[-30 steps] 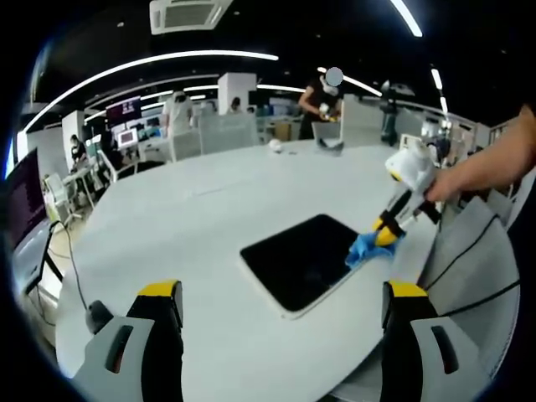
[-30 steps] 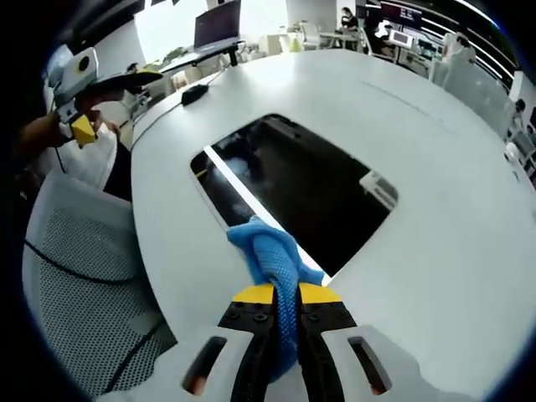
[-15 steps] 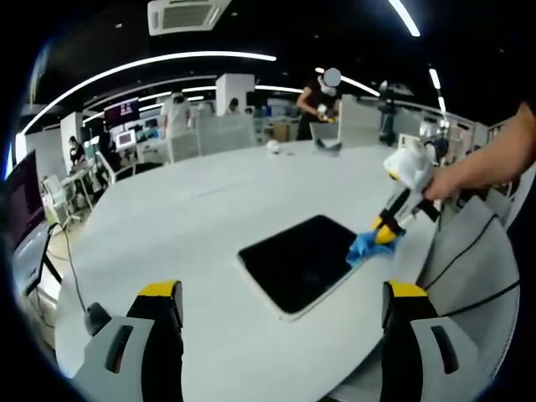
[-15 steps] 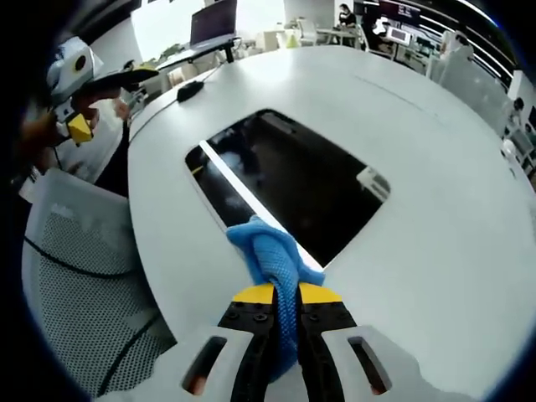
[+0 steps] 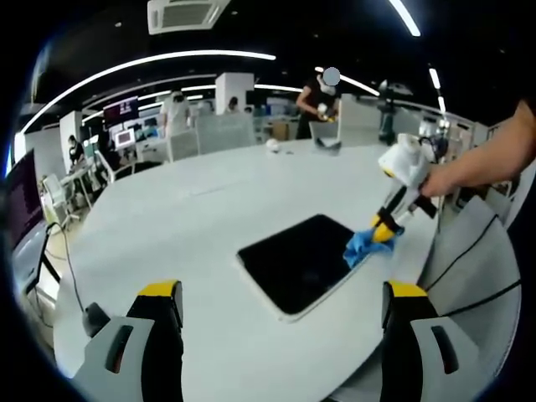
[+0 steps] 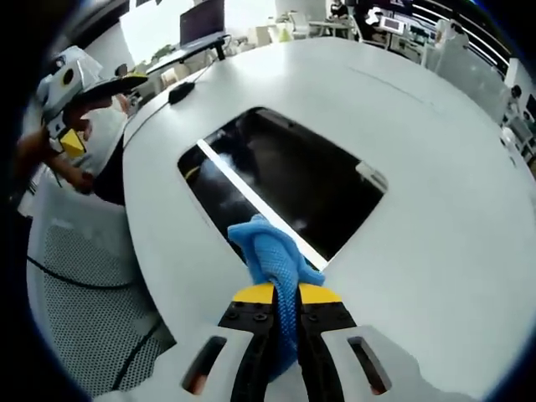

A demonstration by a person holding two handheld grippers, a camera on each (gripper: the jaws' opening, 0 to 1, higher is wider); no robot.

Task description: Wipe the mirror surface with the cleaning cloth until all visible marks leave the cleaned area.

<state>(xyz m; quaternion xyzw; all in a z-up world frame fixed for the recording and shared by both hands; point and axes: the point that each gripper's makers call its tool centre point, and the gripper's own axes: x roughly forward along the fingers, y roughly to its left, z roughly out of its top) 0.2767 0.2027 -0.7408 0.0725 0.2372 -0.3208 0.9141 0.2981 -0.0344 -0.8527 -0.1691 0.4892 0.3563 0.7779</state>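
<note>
Here, in the left gripper view, my left gripper (image 5: 280,314) has its two yellow-tipped jaws rising from the bottom edge, wide apart with nothing between them, held above the near part of the white table (image 5: 193,218). The mirror (image 5: 303,261) lies flat on that table ahead of the jaws, a dark rounded rectangle with a pale rim, its long axis running from lower left to upper right in this view. At its far right corner the right gripper (image 5: 383,232) comes in from the right, held by a hand (image 5: 444,177), and presses a blue cloth (image 5: 363,245) onto the edge of the glass; from here I cannot make out how its jaws stand. A grey chair (image 5: 473,260) is cut off by the right edge. In the right gripper view, the right gripper (image 6: 285,295) is clenched on the cloth (image 6: 270,260), which bunches forward from the jaws and rests on the nearest corner of the mirror (image 6: 285,180). The glass shows a bright streak of reflected light and dim shapes, so I cannot tell whether any marks are on it. The mirror's long axis runs from left to right and slightly downward here. The left gripper (image 6: 71,88) sits at the upper left, partly cut off, and a mesh chair (image 6: 79,310) is below it.
</note>
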